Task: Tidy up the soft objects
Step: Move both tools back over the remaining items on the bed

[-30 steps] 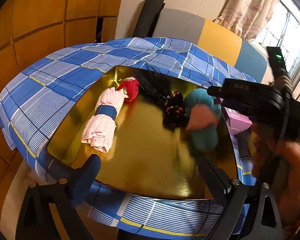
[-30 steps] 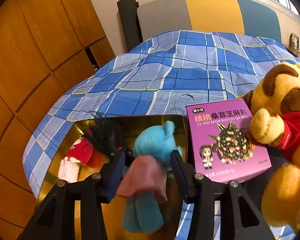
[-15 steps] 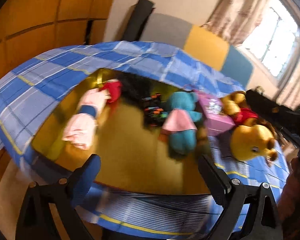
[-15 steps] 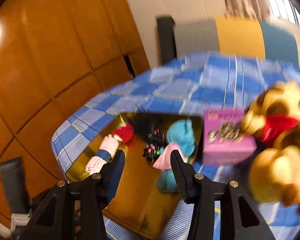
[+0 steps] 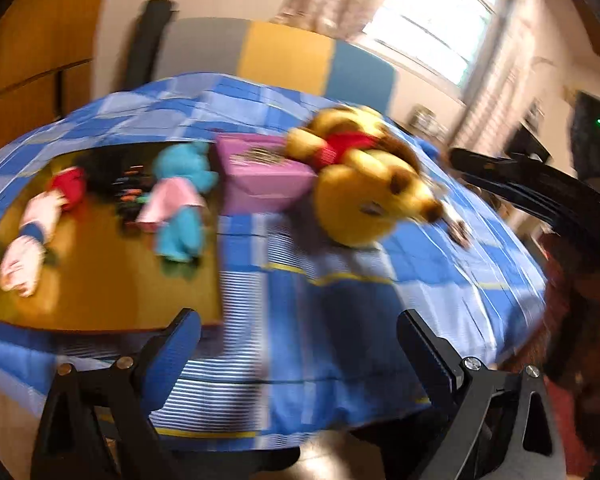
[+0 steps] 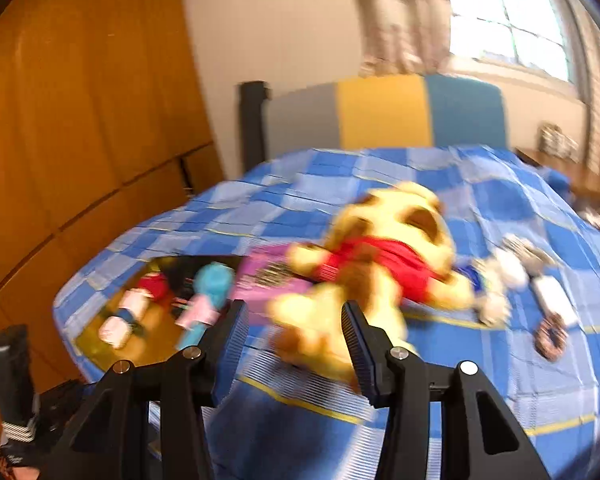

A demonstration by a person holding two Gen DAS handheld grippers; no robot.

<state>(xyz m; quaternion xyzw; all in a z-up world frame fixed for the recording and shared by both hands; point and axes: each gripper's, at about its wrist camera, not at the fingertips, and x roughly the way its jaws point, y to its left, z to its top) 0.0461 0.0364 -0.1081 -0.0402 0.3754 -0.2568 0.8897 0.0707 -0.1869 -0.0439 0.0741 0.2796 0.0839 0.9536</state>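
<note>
Both views were blurred. The left hand-held gripper (image 5: 298, 336) hung released and empty above the near edge of the blue checked bedspread (image 5: 340, 312). The right hand-held gripper (image 6: 294, 326) was also released, holding nothing, its fingers framing the yellow bear (image 6: 376, 268) lying on the bedspread. The bear's upper body rested against a purple box (image 5: 260, 184). Left of the box, a gold tray (image 5: 100, 280) held a blue plush toy (image 5: 182, 208) and a pink doll (image 5: 36, 228).
</note>
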